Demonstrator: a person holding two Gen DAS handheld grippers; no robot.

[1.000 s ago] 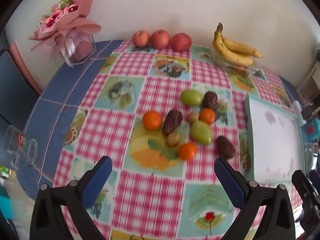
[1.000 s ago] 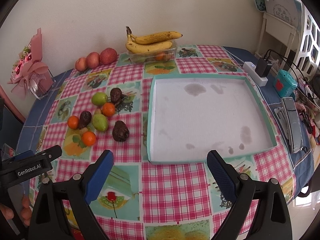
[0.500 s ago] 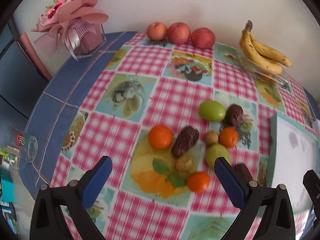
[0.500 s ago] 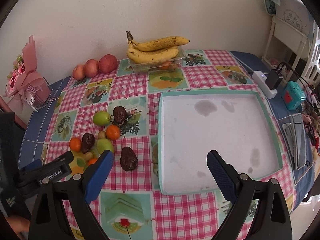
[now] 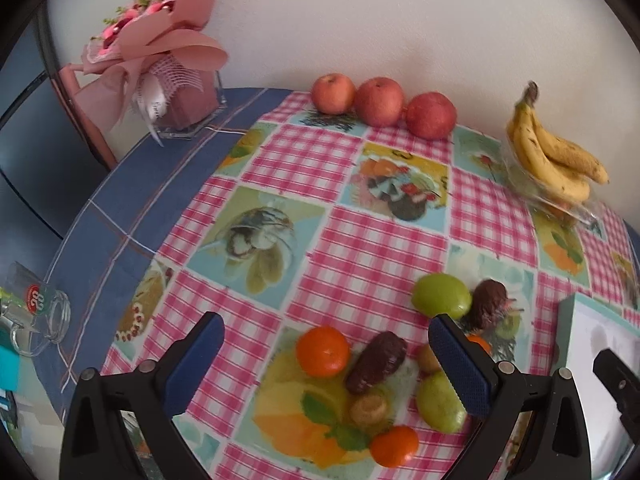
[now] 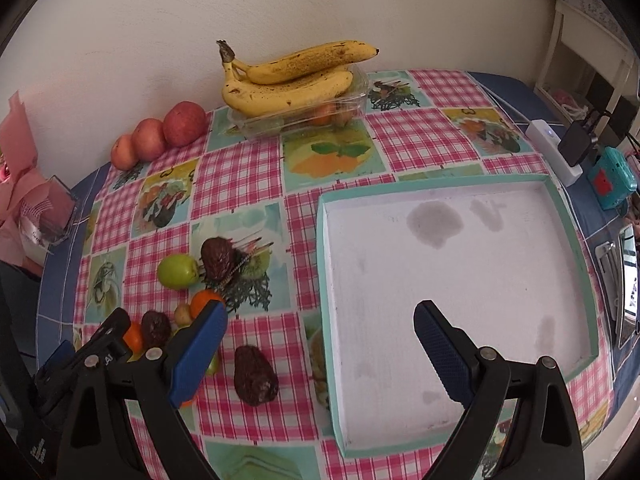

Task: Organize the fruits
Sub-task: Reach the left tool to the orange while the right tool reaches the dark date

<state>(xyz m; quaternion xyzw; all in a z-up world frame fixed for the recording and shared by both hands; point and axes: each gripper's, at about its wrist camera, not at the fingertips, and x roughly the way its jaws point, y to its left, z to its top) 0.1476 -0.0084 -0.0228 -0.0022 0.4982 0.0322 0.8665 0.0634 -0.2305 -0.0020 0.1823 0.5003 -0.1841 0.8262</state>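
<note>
**Loose fruit clustered beside a bare tray**

The fruit cluster sits low and centre in the left wrist view: an orange (image 5: 323,351), a dark brown fruit (image 5: 376,362), a green fruit (image 5: 441,295) and another orange (image 5: 394,446) lie close together on the checked counter (image 5: 344,168). The left tongs (image 5: 326,364) hang spread wide above them, gripping nothing. In the right wrist view the white tray (image 6: 568,216) fills the right half, a lone dark fruit (image 6: 255,375) just left of its rim. The right tongs (image 6: 320,350) are likewise spread and unloaded. Bananas (image 6: 292,80) and three apples (image 6: 160,136) line the wall at the top.
</note>
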